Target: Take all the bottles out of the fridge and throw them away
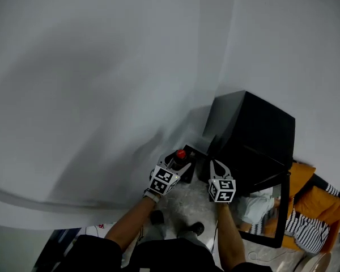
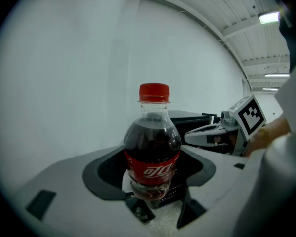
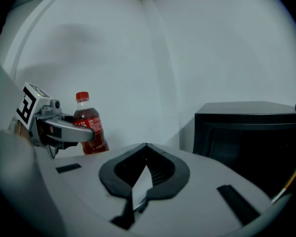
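Leftmost, a red-capped cola bottle (image 2: 153, 149) is held upright, pinched at its lower body by the jaws of the left gripper (image 1: 180, 164); at three o'clock of it, the right gripper (image 1: 217, 168) is carried with jaws pressed together, empty. At one o'clock of that gripper, the black fridge (image 1: 255, 132) is seen.
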Motion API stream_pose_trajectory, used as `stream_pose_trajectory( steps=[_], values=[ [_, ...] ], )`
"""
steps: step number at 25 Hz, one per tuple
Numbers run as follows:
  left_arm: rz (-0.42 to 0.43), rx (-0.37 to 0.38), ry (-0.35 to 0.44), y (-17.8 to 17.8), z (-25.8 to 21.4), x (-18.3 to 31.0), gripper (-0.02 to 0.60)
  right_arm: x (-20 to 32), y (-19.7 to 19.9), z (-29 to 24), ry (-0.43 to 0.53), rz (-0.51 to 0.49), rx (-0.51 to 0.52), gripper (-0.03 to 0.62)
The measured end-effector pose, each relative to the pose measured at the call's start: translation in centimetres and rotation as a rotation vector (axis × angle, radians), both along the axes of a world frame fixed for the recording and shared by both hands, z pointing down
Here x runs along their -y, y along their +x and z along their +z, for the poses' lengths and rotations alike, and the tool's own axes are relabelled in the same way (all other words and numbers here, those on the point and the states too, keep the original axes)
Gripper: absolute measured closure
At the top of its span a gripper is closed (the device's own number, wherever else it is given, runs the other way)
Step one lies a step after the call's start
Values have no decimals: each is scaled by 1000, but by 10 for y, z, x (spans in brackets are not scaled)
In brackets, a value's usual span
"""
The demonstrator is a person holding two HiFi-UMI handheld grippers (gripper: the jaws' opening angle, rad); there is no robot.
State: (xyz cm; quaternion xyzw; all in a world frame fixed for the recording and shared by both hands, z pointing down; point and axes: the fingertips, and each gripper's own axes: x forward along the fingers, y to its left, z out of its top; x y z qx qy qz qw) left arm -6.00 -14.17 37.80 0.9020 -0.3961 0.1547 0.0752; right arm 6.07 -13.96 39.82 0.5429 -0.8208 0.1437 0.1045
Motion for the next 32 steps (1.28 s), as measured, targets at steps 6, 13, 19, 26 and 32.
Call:
stream_pose_trajectory(
  steps=[6, 13, 19, 26, 32],
  values=[
    [-59, -1, -18, -30, 5, -4, 279, 4, -27, 2, -10, -59, -5, 586],
    [-72, -9, -38, -41, 25, 4, 279, 15, -40, 19, -31, -86, -13, 586],
    [-67, -7, -69, -41, 61, 11, 279, 24, -44, 46, -57, -102, -17, 586],
    [-67, -11, -128, -38, 112, 13, 279, 23, -41, 95, -121, -100, -19, 586],
    [-64, -18, -165, -31, 147, 18, 279, 23, -35, 126, -155, -96, -22, 586]
  ],
)
